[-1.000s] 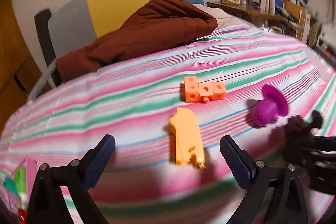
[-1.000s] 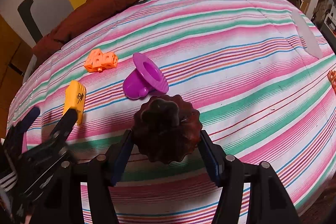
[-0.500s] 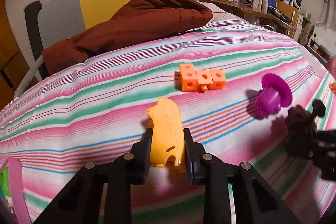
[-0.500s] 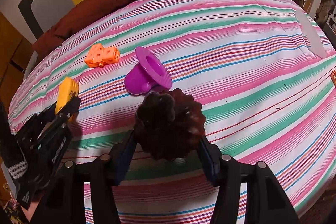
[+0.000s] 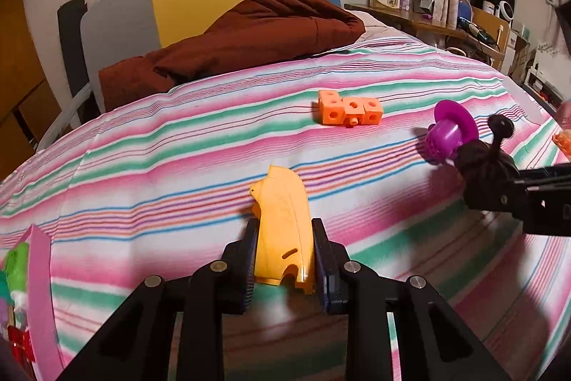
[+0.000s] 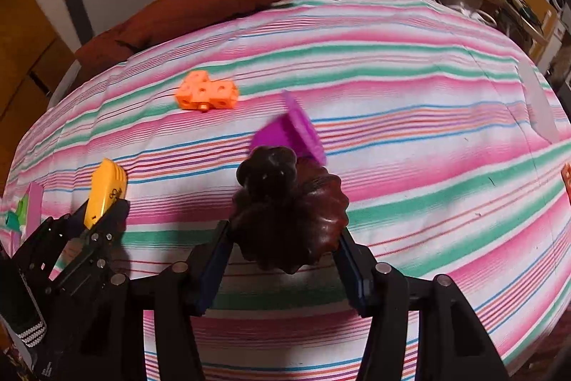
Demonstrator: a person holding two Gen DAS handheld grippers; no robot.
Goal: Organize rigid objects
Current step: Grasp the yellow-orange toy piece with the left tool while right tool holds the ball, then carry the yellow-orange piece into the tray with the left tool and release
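On the striped bedsheet (image 5: 178,166), my left gripper (image 5: 284,227) is shut on a yellow plastic piece (image 5: 282,202), its pads pressing both long sides. The right wrist view shows the same yellow piece (image 6: 107,188) at the left, in the left gripper (image 6: 103,213). My right gripper (image 6: 283,232) is shut on a dark brown fluted piece with a knob (image 6: 285,209), held just above the sheet. A purple funnel-shaped piece (image 6: 289,131) lies on its side right behind it. Joined orange cubes (image 6: 207,93) lie farther back. The left wrist view also shows the cubes (image 5: 349,111) and the purple piece (image 5: 451,131).
A brown blanket (image 5: 249,27) is heaped at the head of the bed. A pink container (image 5: 39,259) with small toys sits at the left edge. Another orange piece (image 6: 566,177) shows at the right edge. A cluttered desk (image 5: 446,27) stands beyond the bed.
The left gripper's jaws went from wide open to shut on the yellow piece. The right gripper carried the brown piece closer to the purple piece, which now partly hides behind it.
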